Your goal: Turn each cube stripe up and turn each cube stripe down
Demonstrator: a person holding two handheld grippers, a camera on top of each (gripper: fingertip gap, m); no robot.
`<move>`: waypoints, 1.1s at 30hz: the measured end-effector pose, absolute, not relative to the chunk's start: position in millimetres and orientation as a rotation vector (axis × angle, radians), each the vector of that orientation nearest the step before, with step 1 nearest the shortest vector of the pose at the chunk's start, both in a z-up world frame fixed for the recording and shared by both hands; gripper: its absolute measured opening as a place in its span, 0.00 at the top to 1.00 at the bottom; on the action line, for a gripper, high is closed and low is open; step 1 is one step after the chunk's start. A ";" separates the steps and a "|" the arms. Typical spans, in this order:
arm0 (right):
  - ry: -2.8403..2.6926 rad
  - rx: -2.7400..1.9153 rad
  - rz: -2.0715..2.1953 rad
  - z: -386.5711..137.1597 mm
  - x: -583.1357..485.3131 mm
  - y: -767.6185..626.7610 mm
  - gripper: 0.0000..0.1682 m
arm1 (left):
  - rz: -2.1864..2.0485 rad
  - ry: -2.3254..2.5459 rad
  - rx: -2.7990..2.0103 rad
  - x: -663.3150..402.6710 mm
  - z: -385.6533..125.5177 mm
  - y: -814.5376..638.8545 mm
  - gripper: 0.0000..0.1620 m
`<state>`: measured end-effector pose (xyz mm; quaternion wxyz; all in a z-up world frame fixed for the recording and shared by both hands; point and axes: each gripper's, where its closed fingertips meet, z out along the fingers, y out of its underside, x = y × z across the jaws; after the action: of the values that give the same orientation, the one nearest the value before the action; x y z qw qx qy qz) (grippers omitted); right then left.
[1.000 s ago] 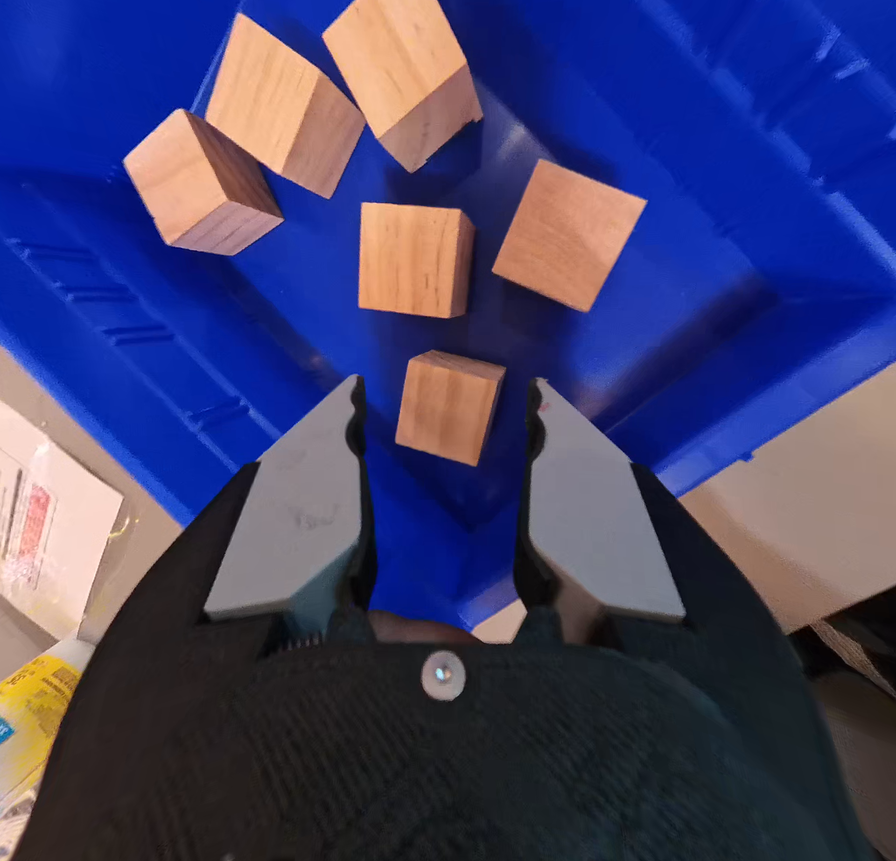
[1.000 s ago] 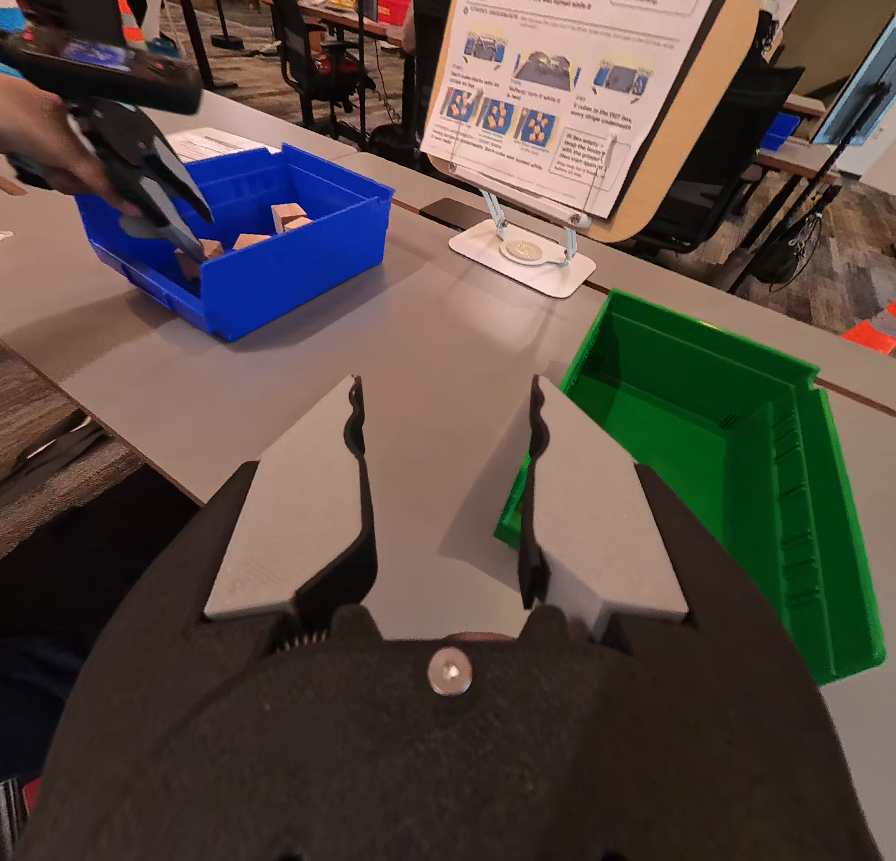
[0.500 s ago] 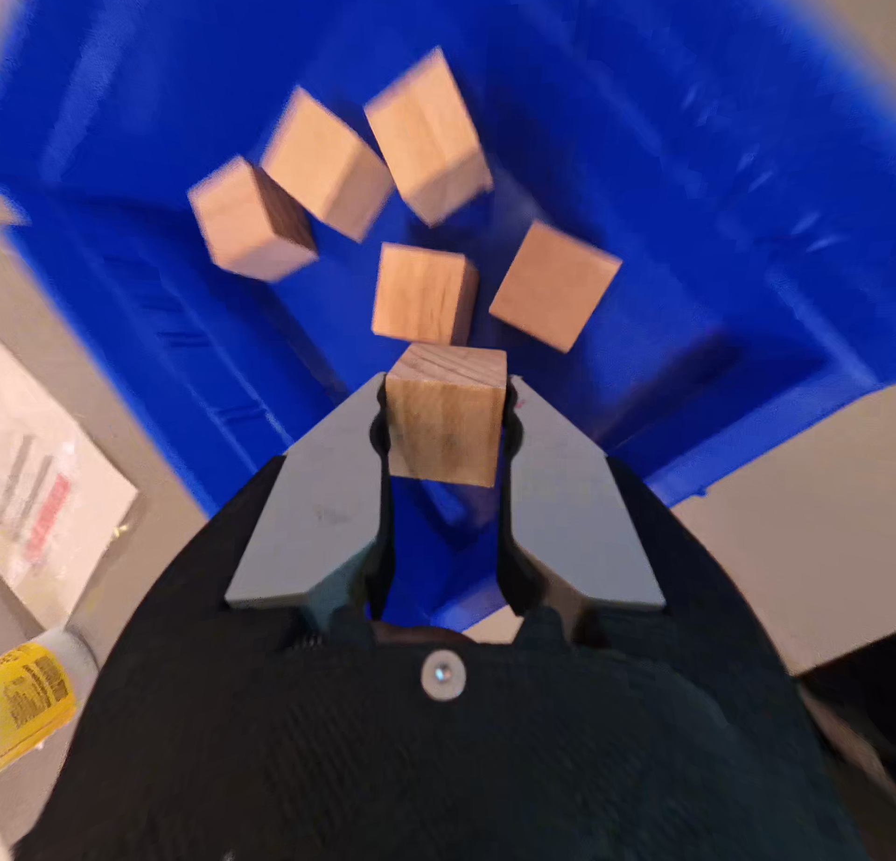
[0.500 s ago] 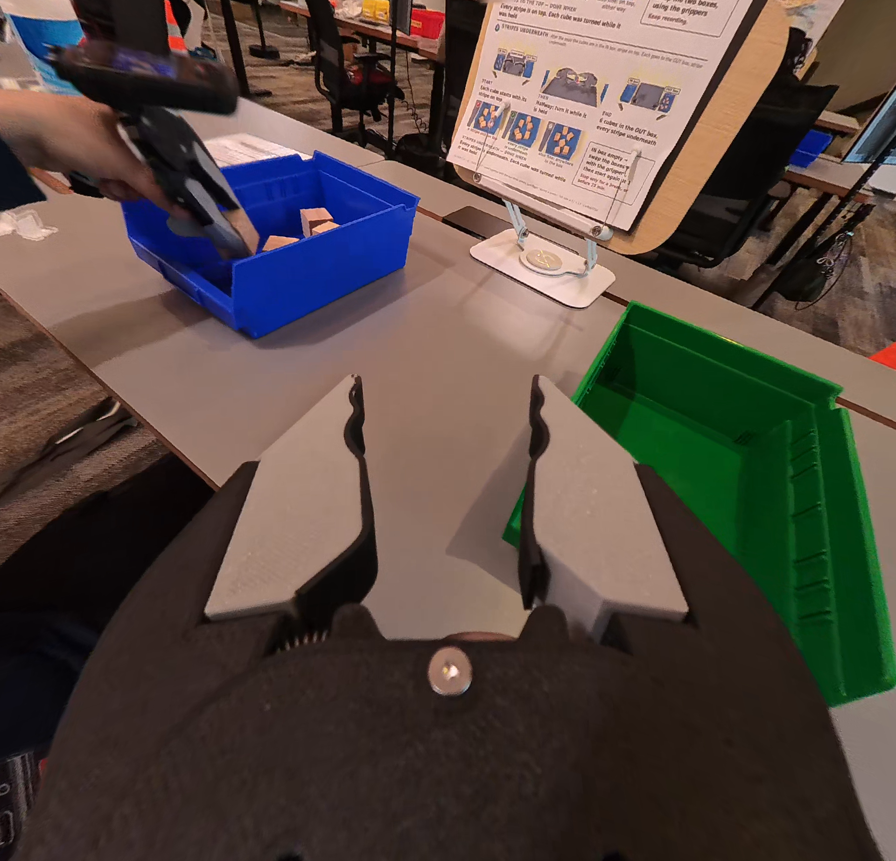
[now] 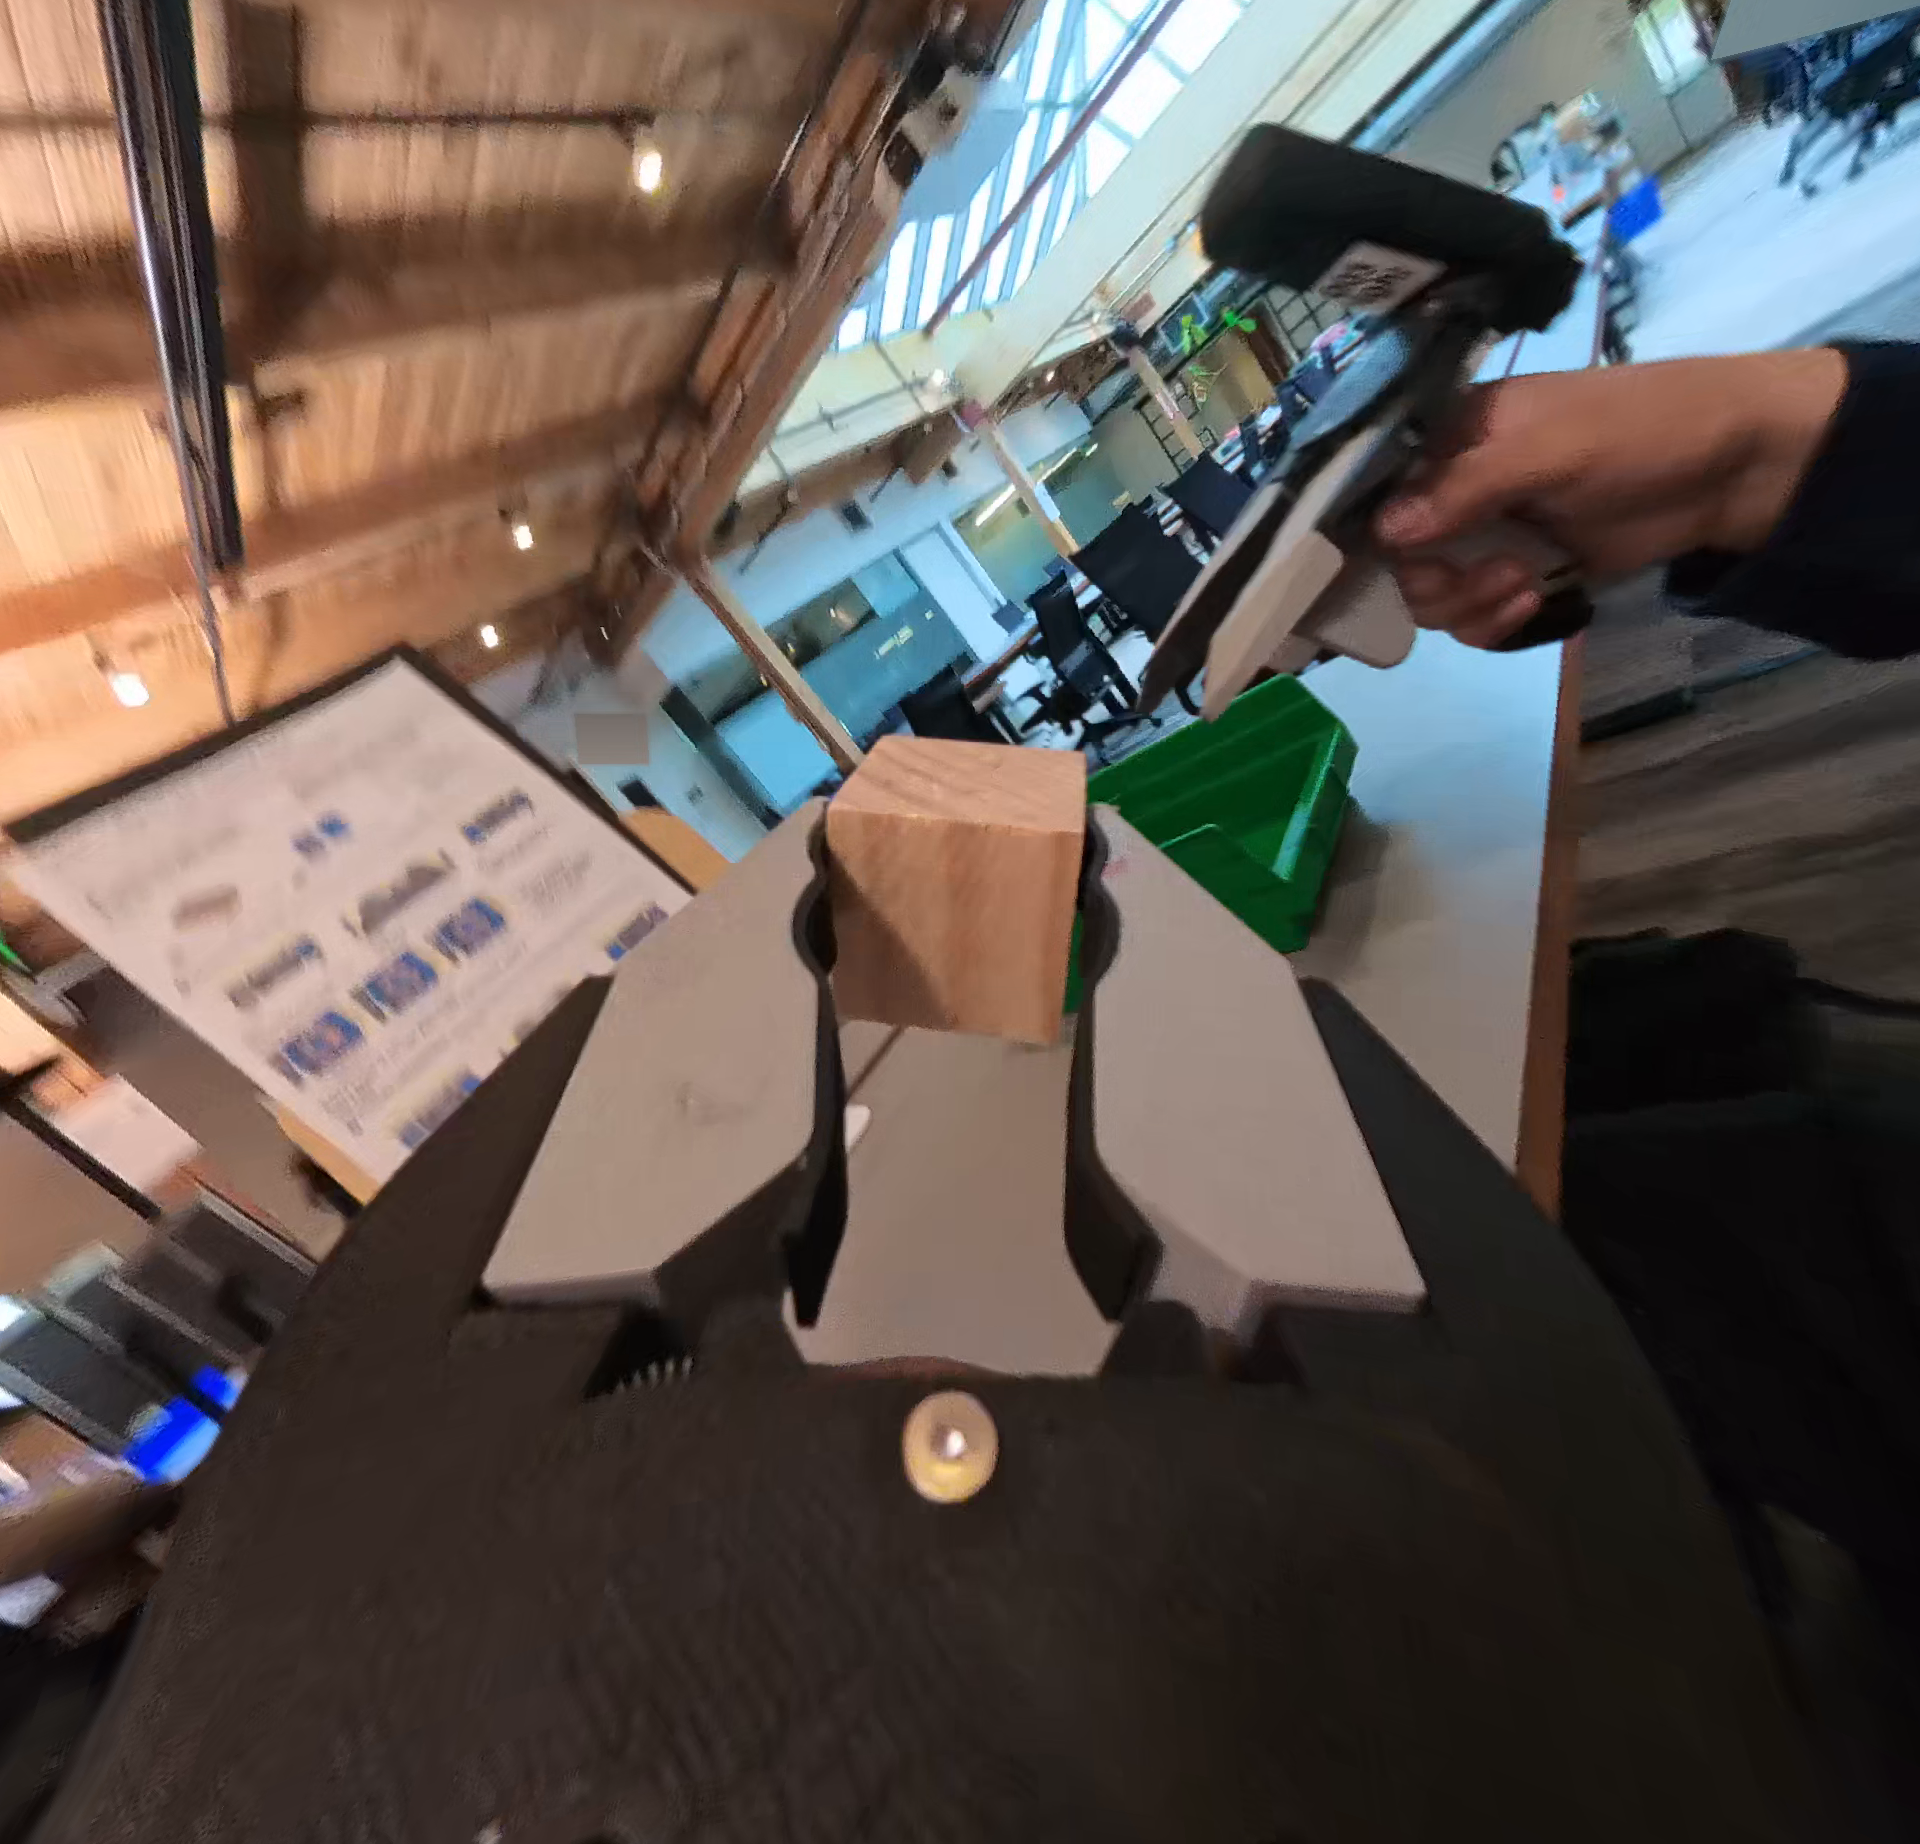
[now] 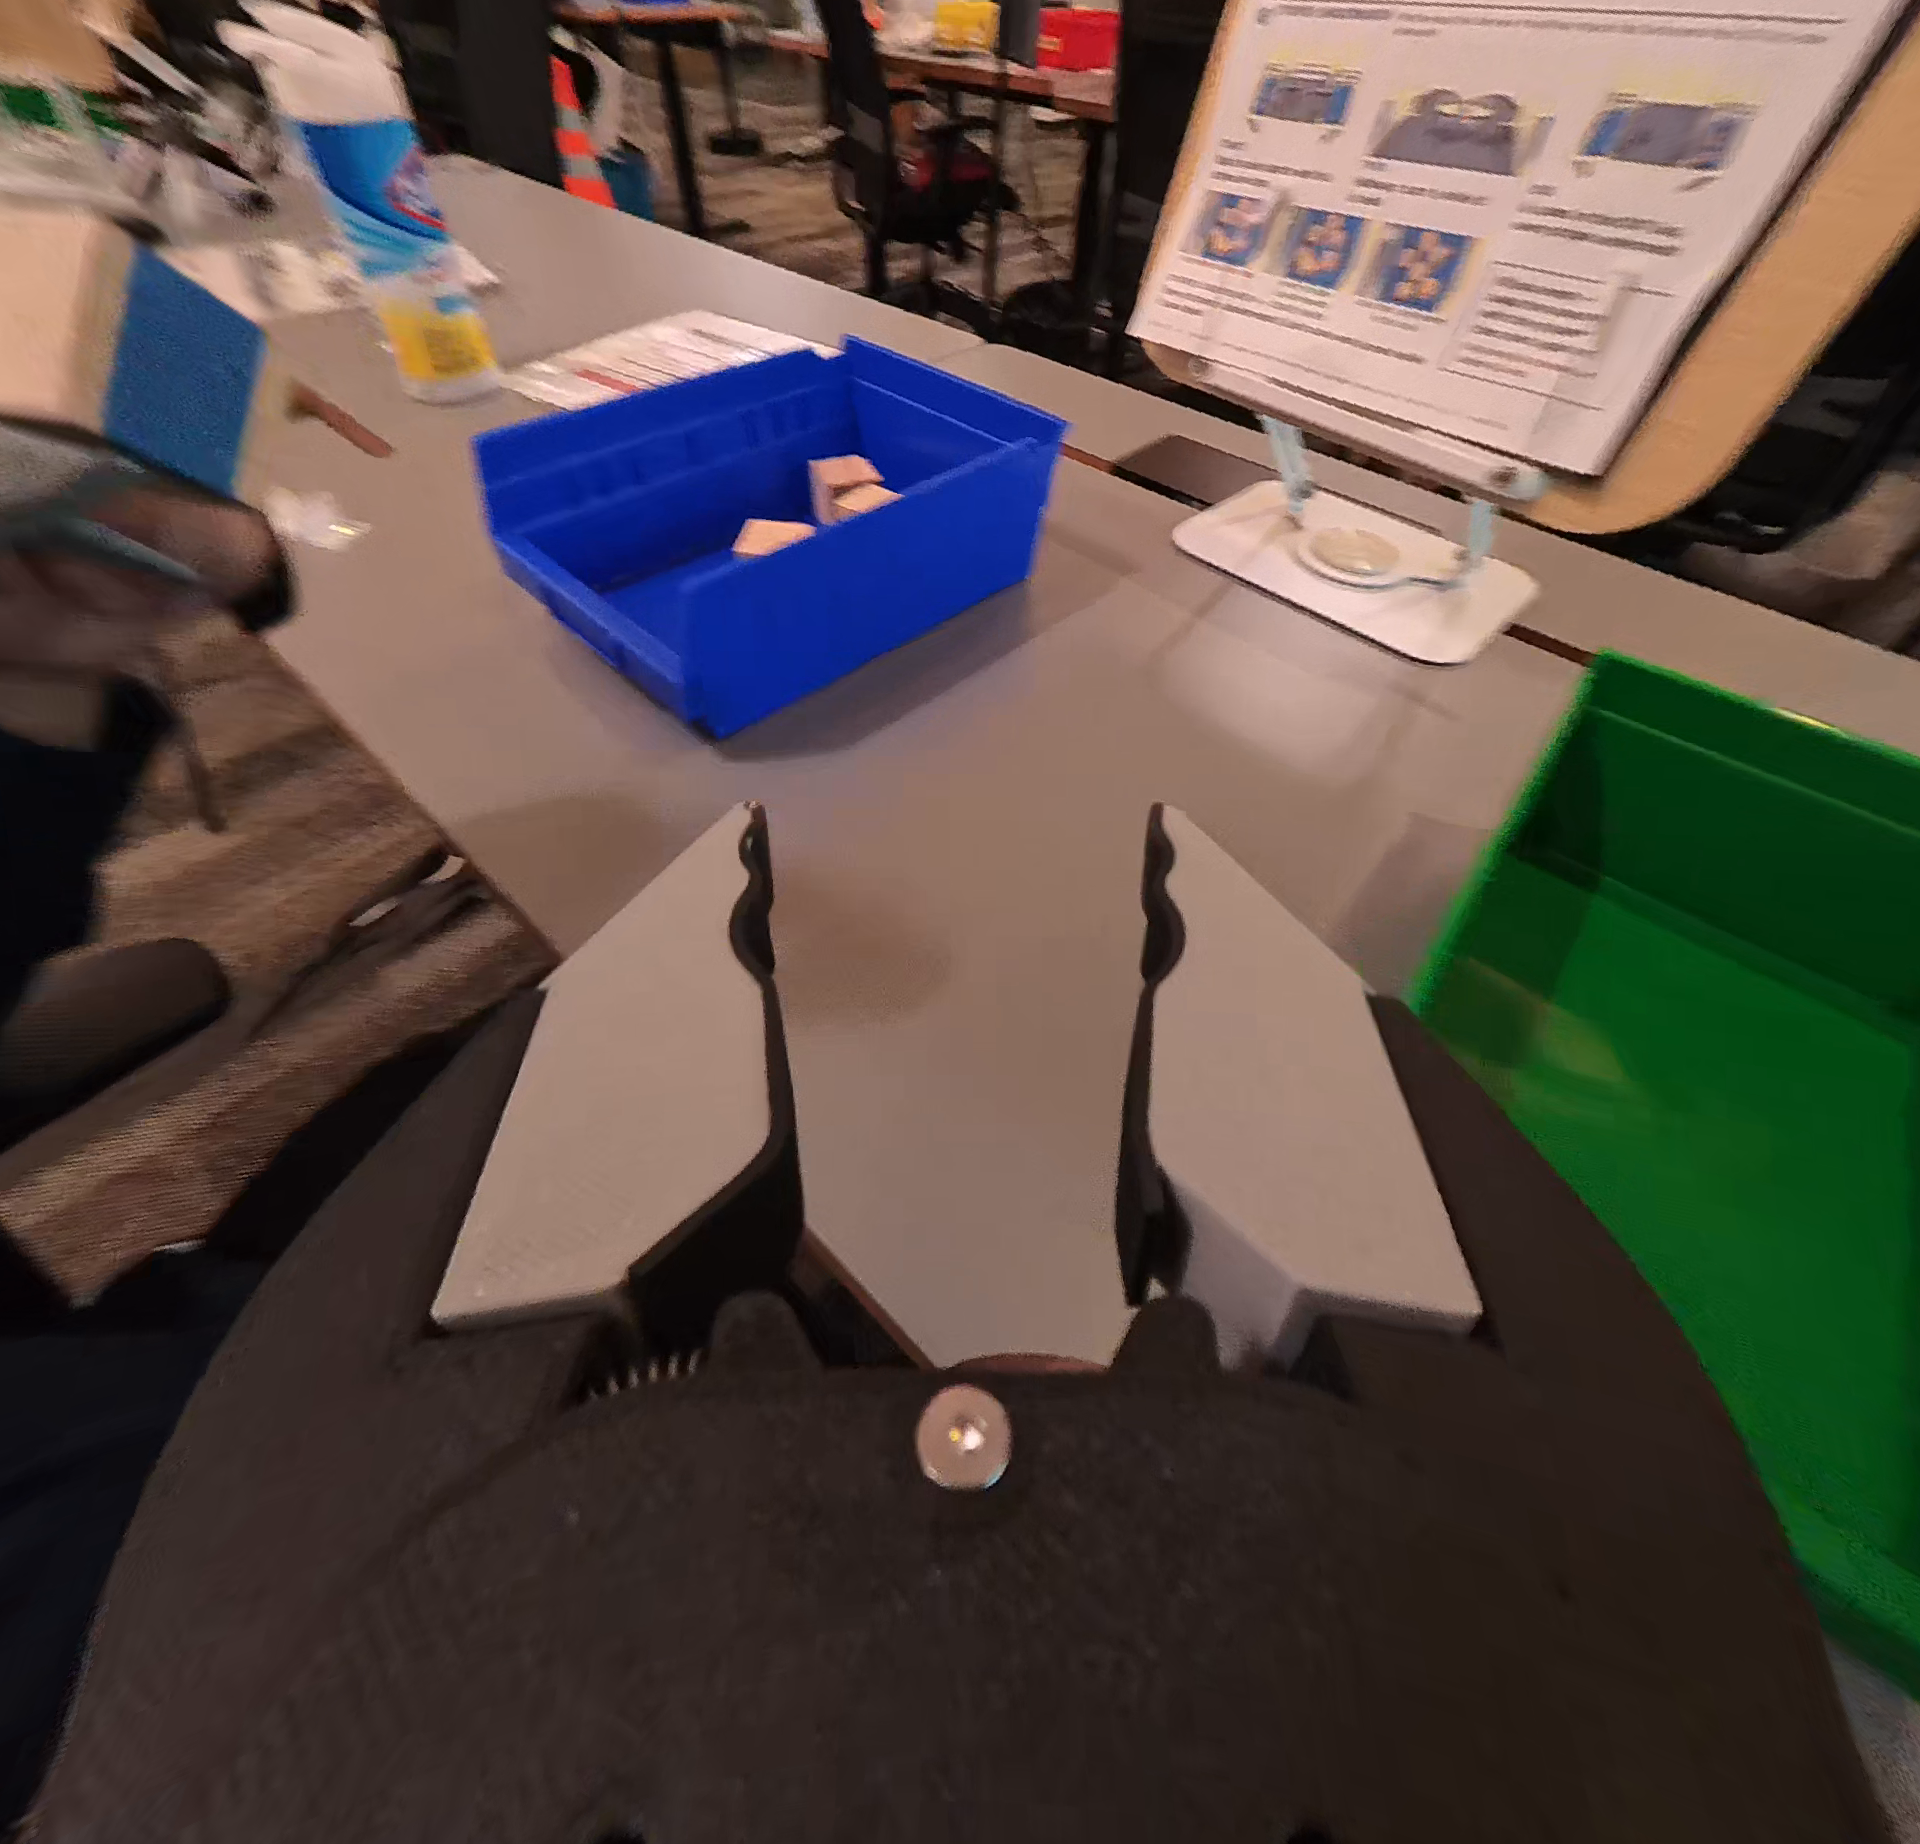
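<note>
Pale wood up in the air! The cube (image 5: 951, 895) is pinched between the two grey fingers of the left hand-held gripper (image 5: 954, 885), gripped on its opposite side faces near the fingertips. A second ago that hand-held gripper hung wide open over the blue bin with this cube lying between its fingers; half a second ago it had closed on it, and now the whole tool has swung up and away, so the left wrist view looks out across the room rather than down into the bin. No stripe shows on the faces turned to the camera, so I cannot tell which way the stripe lies.

Over on the other side, the right hand-held gripper (image 6: 956, 859) is spread wide with nothing in it, hovering above the grey tabletop (image 6: 1039, 745), much as it was a moment back. In the left wrist view it hangs above the green bin (image 5: 1236, 818).

The blue bin (image 6: 831, 620) sits on the tabletop beyond it, a few of the other cubes (image 6: 774, 537) visible inside; the rest are hidden by its wall.

My read: the pick is done, and the lift clears room to rotate the cube. The turn itself is not yet made.
</note>
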<state>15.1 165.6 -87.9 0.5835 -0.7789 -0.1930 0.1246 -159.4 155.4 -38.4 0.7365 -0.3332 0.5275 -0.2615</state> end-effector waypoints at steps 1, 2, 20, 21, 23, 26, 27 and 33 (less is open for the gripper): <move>-0.469 -1.806 0.362 -86.6 3.5 163.9 0.58 | -0.526 1.178 -0.686 -154.0 -40.6 148.3 0.73; -0.490 -1.788 0.450 -84.8 -9.8 160.6 0.58 | -0.473 1.195 -0.656 -149.2 -43.1 143.7 0.73; -0.746 -1.668 1.407 -86.4 -143.6 100.1 0.75 | -0.526 1.241 -0.371 -108.5 -73.3 89.6 0.73; -0.747 -1.677 1.360 -87.9 -142.3 102.8 0.75 | -0.519 1.244 -0.383 -107.7 -75.4 92.2 0.73; -0.764 -1.711 1.232 -92.6 -138.9 107.8 0.75 | -0.493 1.263 -0.418 -105.4 -81.8 98.0 0.73; -0.776 -1.732 0.977 -96.6 -131.5 118.8 0.75 | -0.448 1.292 -0.480 -102.6 -92.1 107.5 0.72; -0.772 -1.736 0.892 -97.1 -127.7 123.0 0.75 | -0.453 1.293 -0.490 -104.2 -92.6 108.9 0.72; -0.601 -1.734 0.629 -85.7 -61.4 154.8 0.74 | -0.351 1.222 -0.654 -133.1 -76.6 152.2 0.75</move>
<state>-61.4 154.8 -85.7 0.5654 -0.7373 -0.2554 0.2674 -133.1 152.2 -76.6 0.7553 -0.2997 0.5602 -0.1609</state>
